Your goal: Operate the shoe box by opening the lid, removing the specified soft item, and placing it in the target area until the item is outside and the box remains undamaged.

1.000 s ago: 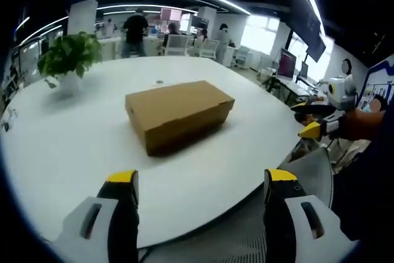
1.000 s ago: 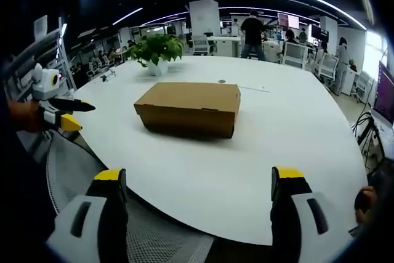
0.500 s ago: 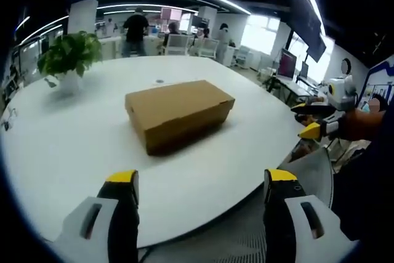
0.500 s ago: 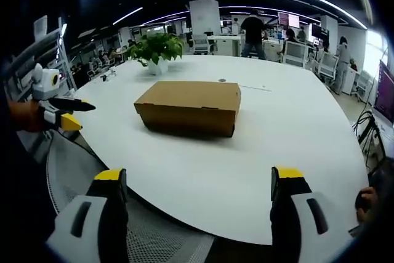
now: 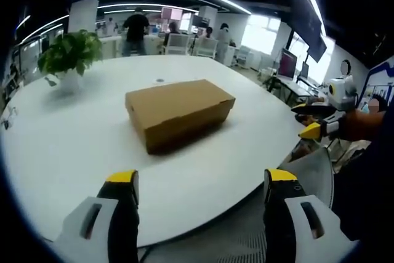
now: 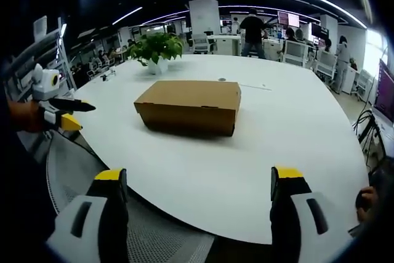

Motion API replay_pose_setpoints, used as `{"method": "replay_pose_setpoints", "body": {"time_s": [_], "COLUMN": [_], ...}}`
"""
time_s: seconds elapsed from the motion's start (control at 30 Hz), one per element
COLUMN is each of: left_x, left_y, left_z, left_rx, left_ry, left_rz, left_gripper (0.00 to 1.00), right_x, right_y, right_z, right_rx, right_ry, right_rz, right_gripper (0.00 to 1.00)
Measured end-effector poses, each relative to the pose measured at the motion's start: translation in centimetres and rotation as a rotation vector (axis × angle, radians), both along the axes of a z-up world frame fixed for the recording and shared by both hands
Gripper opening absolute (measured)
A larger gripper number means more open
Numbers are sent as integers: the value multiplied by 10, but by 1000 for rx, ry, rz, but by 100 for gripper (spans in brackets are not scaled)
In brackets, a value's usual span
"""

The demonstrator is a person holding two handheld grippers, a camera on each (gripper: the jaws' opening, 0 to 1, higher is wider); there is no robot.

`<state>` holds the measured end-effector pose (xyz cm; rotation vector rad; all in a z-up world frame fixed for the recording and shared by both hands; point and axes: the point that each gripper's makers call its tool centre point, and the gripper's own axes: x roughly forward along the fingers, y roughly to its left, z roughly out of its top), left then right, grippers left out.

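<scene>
Left gripper (image 5: 197, 195) and right gripper (image 6: 200, 192), each with jaws spread wide and holding nothing, hover off the near edge of a white table (image 6: 295, 127). The closed brown shoe box (image 6: 189, 106) lies mid-table, well apart from both; a potted plant (image 6: 157, 50) stands beyond it.

the shoe box (image 5: 179, 113) is set on the table (image 5: 68, 140), lid shut; a potted plant (image 5: 69, 60) is placed behind it, well apart, toward the left.

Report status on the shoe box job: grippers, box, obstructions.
Left gripper open, right gripper open, both short of the table. Shoe box lid shut, untouched. Potted plant stands well behind the box.
</scene>
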<state>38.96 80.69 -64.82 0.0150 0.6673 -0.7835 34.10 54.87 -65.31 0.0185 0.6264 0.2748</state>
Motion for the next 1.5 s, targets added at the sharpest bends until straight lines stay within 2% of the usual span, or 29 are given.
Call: {"method": "replay_pose_setpoints", "body": {"time_s": [1.5], "left_x": [-1], "left_y": [1], "left_z": [-5], "left_rx": [2], "left_ry": [11], "left_rz": [33], "left_gripper": [85], "right_x": [4], "right_y": [2], "right_z": [-4], "right_rx": [9], "right_ry": [11], "right_rz": [27], "right_gripper": [91]}}
